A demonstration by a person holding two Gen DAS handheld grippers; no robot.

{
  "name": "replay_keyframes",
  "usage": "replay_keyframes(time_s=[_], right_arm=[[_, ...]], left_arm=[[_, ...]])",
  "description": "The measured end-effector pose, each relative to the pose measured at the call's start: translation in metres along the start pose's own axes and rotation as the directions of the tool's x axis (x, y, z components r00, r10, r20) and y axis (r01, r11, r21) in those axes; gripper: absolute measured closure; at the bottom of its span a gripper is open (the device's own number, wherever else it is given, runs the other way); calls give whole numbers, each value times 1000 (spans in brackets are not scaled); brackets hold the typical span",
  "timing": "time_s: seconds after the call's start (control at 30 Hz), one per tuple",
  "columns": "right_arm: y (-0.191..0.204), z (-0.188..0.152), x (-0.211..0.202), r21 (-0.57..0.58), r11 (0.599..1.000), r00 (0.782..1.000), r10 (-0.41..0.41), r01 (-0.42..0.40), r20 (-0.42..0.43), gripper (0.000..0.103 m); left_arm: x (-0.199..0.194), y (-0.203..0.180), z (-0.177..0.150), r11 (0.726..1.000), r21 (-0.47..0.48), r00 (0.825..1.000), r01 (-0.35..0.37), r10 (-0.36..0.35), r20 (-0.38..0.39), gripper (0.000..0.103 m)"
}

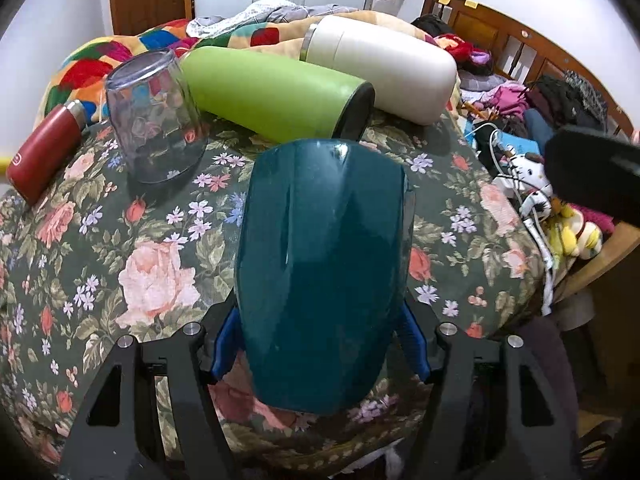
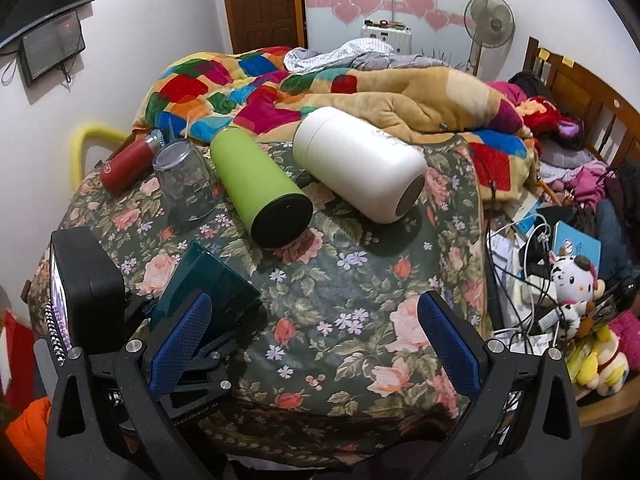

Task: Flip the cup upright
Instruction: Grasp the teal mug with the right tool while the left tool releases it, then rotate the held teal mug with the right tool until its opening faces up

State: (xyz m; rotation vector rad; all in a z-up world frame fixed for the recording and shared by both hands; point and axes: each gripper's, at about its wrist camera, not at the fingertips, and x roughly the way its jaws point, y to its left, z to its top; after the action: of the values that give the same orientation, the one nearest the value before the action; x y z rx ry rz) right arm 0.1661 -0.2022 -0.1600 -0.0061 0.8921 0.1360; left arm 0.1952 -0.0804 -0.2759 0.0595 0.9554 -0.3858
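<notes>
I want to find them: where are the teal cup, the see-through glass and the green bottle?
teal cup (image 1: 324,272), left wrist view, side wall.
clear glass (image 1: 154,120), left wrist view, side wall.
green bottle (image 2: 256,184), right wrist view, body.

A glossy, smooth teal cup (image 1: 324,272) catches window light between the left claw (image 1: 320,344), whose blue pads (image 1: 414,344) look rubbery. On the right claw (image 2: 316,340), the pads (image 2: 182,340) show a rough, dimpled texture on matt black plastic arms with bright metal bolts. A floral woven cloth (image 2: 352,300) lies beneath a matt green bottle (image 2: 256,188), a satin cream flask (image 2: 360,164) and a clear plastic-looking tumbler (image 1: 154,120).
</notes>
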Motion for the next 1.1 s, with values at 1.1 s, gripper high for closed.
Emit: replay_keyframes(time_s=[1.1], right_arm=[[66, 4, 92, 66, 982, 938, 191, -179, -291, 30]], left_arm=[[-104, 88, -52, 968, -146, 968, -203, 221, 118, 16]])
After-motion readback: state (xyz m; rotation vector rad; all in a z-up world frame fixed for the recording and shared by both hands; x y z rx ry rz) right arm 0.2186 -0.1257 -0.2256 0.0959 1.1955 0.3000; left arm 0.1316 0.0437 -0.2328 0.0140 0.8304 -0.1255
